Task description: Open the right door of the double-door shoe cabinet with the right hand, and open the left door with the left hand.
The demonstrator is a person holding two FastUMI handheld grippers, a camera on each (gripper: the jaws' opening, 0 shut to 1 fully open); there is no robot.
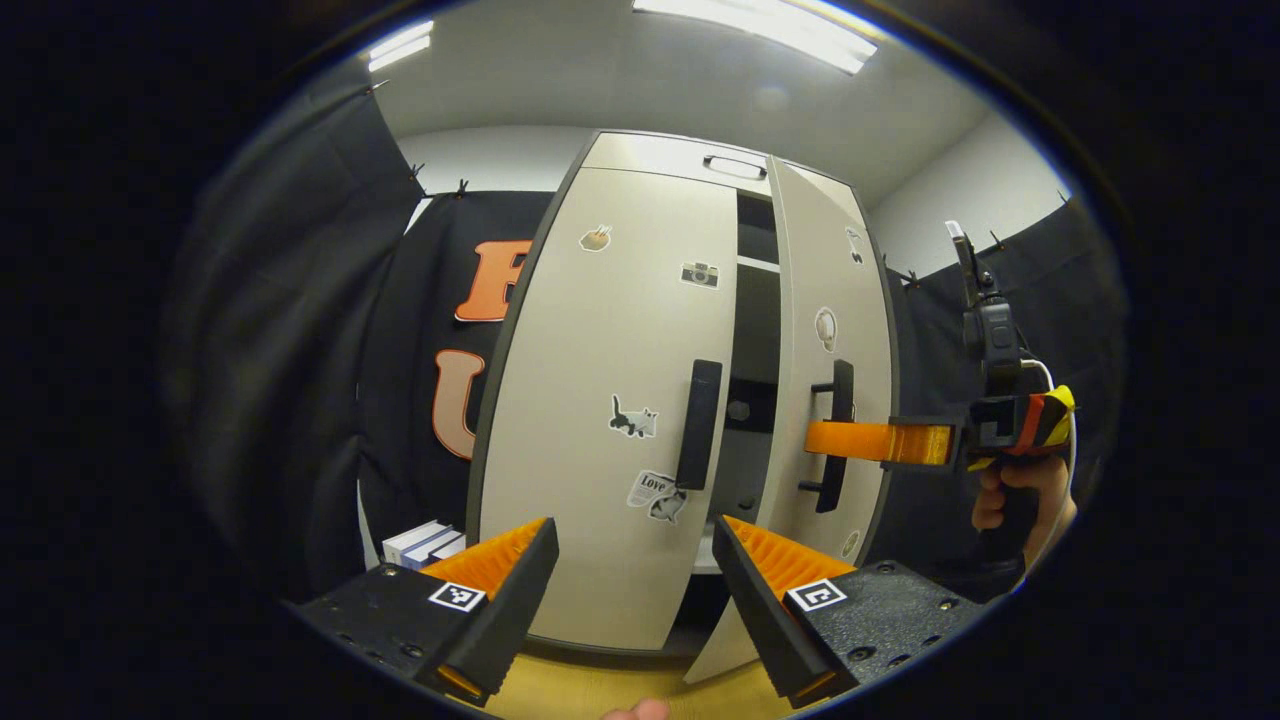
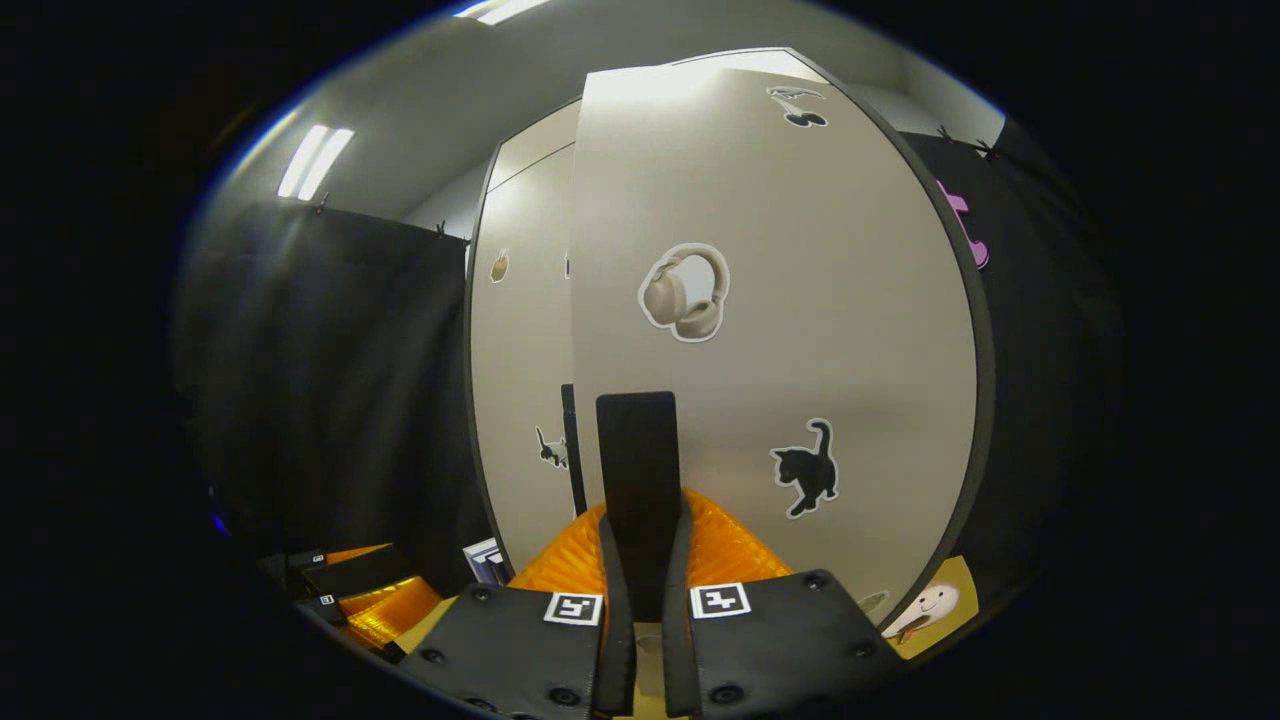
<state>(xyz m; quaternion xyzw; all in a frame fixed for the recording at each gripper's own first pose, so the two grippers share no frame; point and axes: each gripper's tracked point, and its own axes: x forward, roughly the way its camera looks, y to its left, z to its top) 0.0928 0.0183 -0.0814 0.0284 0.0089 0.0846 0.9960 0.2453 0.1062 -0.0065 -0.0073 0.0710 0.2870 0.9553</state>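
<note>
My left gripper [image 1: 635,560] hangs open short of the left door [image 1: 610,400], with bare air between its fingers and the handle [image 1: 699,423]. The right door [image 2: 790,330] stands ajar, leaving a dark gap [image 1: 755,330] between the doors. My right gripper [image 2: 640,590] is clamped on the right handle [image 2: 638,480], so that door's face blocks the way ahead.

The left gripper view looks from a little way back, straight at the front of the shoe cabinet [image 1: 610,400], taking in both doors. The right gripper view sits right against the right door [image 2: 780,330], facing its handle [image 2: 637,480]. Both views share the cabinet front and the left door [image 1: 600,420].
</note>
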